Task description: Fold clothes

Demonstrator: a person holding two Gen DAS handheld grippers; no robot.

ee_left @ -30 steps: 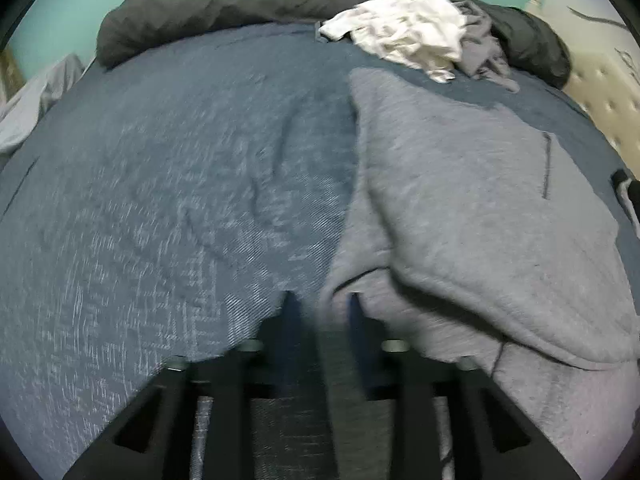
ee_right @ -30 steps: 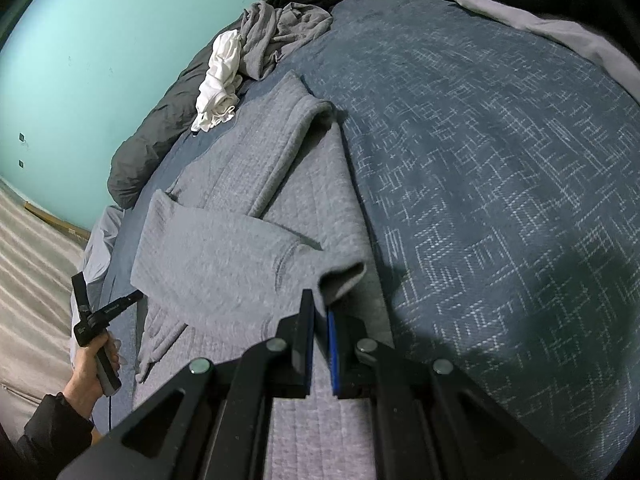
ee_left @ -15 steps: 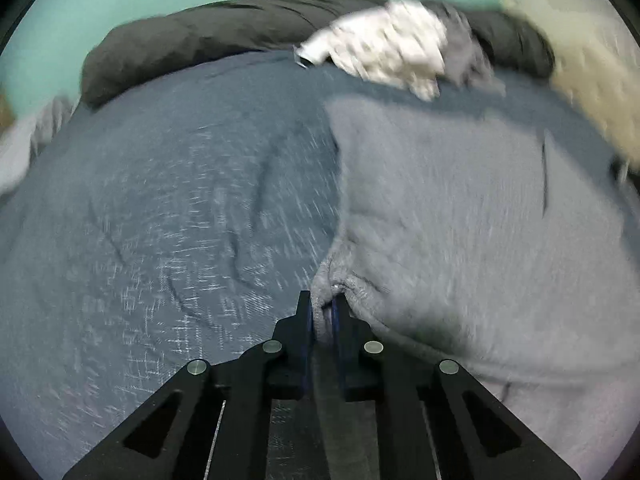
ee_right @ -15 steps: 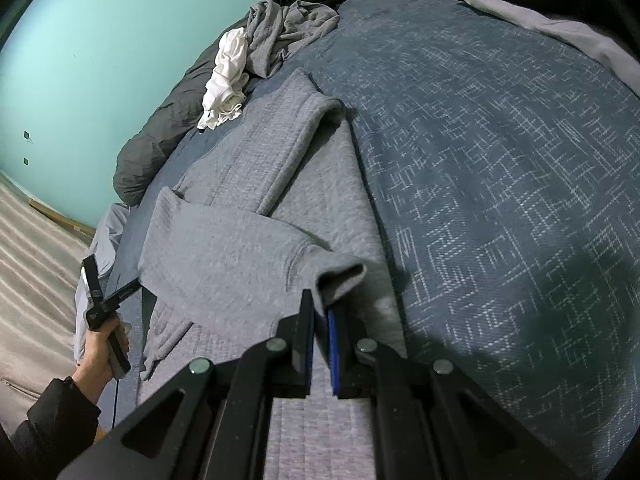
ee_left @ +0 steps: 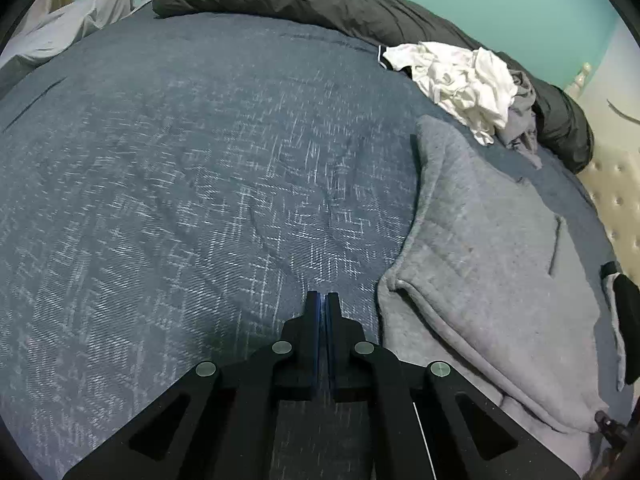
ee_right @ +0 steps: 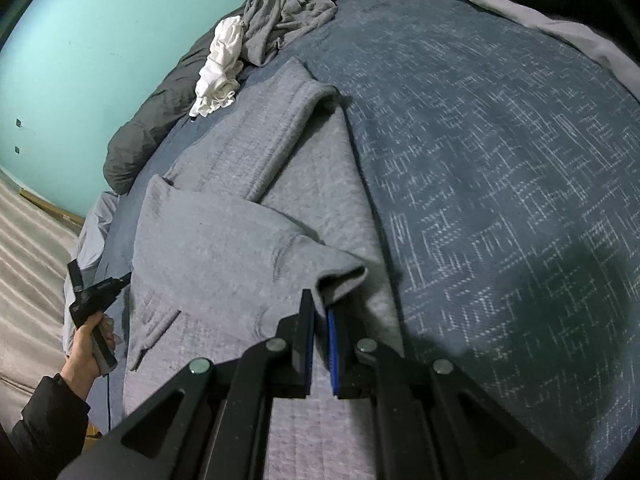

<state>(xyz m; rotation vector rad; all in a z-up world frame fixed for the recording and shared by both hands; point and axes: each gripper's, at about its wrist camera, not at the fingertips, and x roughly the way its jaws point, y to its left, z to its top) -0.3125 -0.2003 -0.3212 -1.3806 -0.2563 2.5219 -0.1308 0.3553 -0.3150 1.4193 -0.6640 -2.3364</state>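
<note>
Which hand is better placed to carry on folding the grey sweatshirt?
Right. The right gripper is shut on the grey sweatshirt at its folded-over edge. The left gripper, just closed, holds nothing and sits over bare blue bedspread beside it.

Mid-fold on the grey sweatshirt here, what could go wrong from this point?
1. The left gripper has just closed with nothing between its fingers, beside the grey sweatshirt, so a lift from here may be one-sided.
2. The right gripper pinches only a thin edge of the folded sleeve; it could slip out.
3. The crumpled white garment lies close by and might get dragged along.
</note>
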